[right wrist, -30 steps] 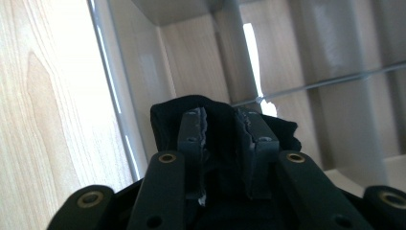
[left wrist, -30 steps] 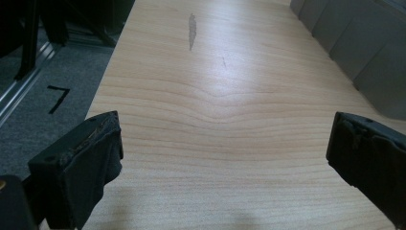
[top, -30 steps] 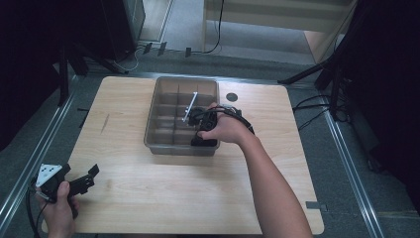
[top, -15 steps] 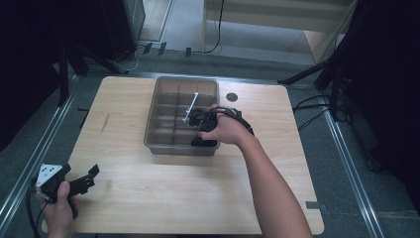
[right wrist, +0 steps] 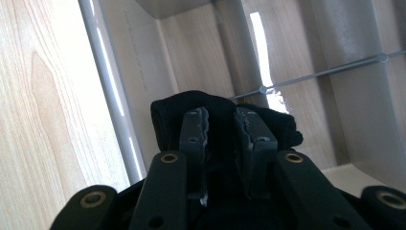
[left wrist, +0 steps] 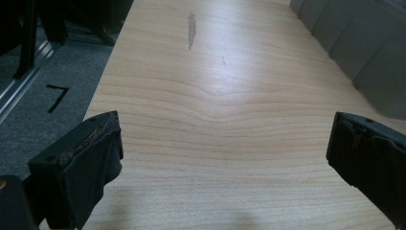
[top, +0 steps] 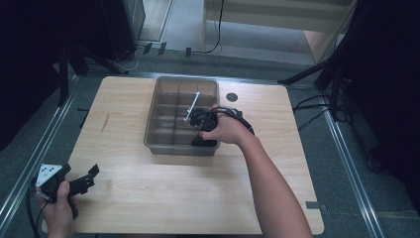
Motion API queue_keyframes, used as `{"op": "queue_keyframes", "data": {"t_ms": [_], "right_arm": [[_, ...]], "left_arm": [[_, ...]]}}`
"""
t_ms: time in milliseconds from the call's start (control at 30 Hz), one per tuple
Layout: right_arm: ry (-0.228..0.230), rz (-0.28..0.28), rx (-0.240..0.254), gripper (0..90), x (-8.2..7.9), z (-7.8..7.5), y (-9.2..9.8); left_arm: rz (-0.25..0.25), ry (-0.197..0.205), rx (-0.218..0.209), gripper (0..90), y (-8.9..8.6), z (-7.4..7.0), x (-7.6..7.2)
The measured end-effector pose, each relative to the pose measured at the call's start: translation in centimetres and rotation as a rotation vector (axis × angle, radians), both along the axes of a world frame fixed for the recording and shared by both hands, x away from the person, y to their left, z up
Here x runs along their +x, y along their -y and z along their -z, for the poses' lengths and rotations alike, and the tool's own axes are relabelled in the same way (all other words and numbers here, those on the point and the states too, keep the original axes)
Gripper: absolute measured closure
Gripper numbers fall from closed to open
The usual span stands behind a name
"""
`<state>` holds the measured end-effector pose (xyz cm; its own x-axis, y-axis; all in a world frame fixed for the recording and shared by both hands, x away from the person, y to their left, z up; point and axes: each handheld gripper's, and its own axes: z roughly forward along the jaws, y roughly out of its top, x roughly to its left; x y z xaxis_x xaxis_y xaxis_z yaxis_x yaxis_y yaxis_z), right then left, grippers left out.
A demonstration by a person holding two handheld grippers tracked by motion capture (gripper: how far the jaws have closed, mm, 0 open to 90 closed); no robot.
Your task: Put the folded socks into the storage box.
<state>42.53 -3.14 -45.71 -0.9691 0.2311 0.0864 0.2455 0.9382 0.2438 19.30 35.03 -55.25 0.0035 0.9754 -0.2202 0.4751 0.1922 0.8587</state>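
Observation:
A grey plastic bin (top: 163, 84) with inner dividers stands at the middle back of the wooden table (top: 148, 198). My right gripper (top: 203, 138) reaches down into the bin's front right compartment. In the right gripper view its jaws (right wrist: 222, 120) are closed on a bunched black cloth item (right wrist: 167, 110) beside the bin wall (right wrist: 103, 72). That cloth (top: 210, 143) shows as a dark lump in the compartment. My left gripper (top: 89, 178) is held at the table's front left corner. It stands open (left wrist: 225, 143) over bare wood, with nothing between its jaws.
A round dark hole (top: 231, 97) sits in the tabletop right of the bin. The bin's side (left wrist: 364, 62) shows at the upper right of the left gripper view. Metal rails (top: 44, 144) run along both sides of the table, with cables (top: 307, 106) on the floor to the right.

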Motion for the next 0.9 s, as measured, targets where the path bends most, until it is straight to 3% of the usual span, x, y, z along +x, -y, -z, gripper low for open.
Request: {"op": "queue_keyframes", "data": {"t_ms": [300, 700, 767, 900], "right_arm": [[-0.01, -0.009, 0.0, 73.7, 0.1, 0.2, 0.3], [0.006, -0.017, -0.06, 74.0, -0.2, 0.6, 0.0], [0.021, -0.027, -0.053, 68.7, -0.4, 0.3, 0.1], [0.031, -0.006, 0.014, 48.6, -0.5, -1.1, 0.8]], "left_arm": [[0.0, 0.0, -0.002, 0.0, 0.0, 0.0, 0.0], [-0.001, 0.0, 0.0, 0.0, 0.0, 0.0, 0.0], [0.0, -0.001, -0.001, 0.0, 0.0, 0.0, 0.0], [0.0, -0.002, 0.001, 0.0, 0.0, 0.0, 0.0]]}}
